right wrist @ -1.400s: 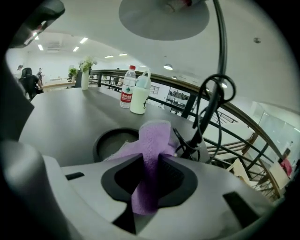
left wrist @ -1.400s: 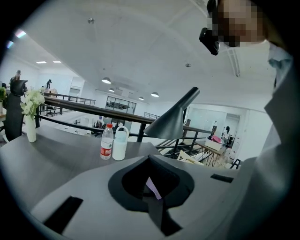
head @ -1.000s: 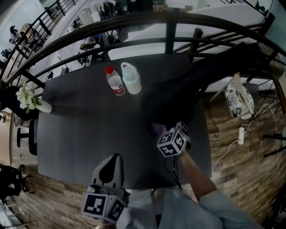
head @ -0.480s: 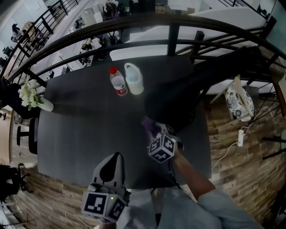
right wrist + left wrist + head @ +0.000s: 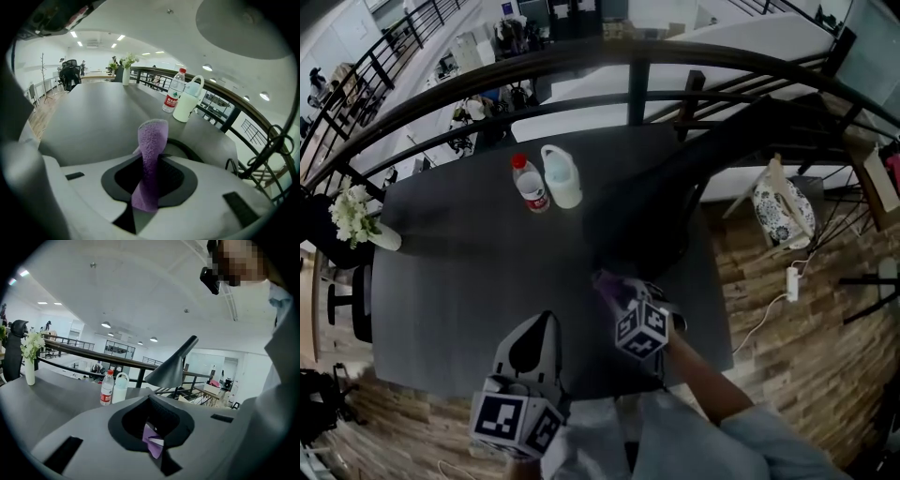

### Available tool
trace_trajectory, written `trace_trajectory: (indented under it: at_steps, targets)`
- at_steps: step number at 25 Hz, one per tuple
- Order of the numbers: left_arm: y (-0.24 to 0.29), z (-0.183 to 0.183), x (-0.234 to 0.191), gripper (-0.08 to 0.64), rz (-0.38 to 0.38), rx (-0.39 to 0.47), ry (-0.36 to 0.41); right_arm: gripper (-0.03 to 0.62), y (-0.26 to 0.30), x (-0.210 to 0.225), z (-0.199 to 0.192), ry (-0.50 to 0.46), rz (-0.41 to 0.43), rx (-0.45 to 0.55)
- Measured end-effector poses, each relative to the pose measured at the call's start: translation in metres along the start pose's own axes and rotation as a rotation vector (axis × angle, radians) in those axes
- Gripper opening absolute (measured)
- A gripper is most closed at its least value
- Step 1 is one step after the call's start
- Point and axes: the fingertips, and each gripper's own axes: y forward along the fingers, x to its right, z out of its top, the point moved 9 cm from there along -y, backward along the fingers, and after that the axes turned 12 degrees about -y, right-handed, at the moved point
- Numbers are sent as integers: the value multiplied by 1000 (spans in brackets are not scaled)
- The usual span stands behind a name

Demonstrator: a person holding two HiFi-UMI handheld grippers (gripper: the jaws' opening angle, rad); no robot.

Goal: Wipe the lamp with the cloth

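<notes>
The right gripper (image 5: 146, 190) has its jaws closed on a purple cloth (image 5: 151, 154), which stands up from between them in a narrow fold, its rounded top leaning slightly right. Beyond lies a dark grey table (image 5: 93, 112). Near its right edge a clear bottle (image 5: 174, 97) with a red cap and red label stands upright, just beside a white jug (image 5: 187, 105) with a handle. A vase of flowers (image 5: 125, 70) stands at the far end. A dark railing (image 5: 225, 101) runs along the right, with a looped black cable (image 5: 267, 150) near it. The lamp (image 5: 243, 21) shows overhead as a round grey disc.
</notes>
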Motion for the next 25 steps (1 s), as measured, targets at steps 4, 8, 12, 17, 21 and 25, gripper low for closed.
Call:
trace_trajectory:
  at_steps: [4,8,12,17,21,25]
  targets:
    - [2,2,4,0,-24,-14,14,87,-14,1,-20,54,-22,-35]
    - [6,4,8,0,-66,30,21,87,-28,5,-45,110,-60,-80]
    - [8,3,9,0,-69,12,14,87,-40,11,-67,132,-100,-115]
    - [6,1,12,0,-62,-14,17,87,-68,17,-78,202,-174,-103]
    - [6,-2,12,0,-75,-4,45,87,-98,20,-71,263,-236,-31]
    - [6,-3,19,0,-98,-18,42,87,-129,22,-54,329,-299,63]
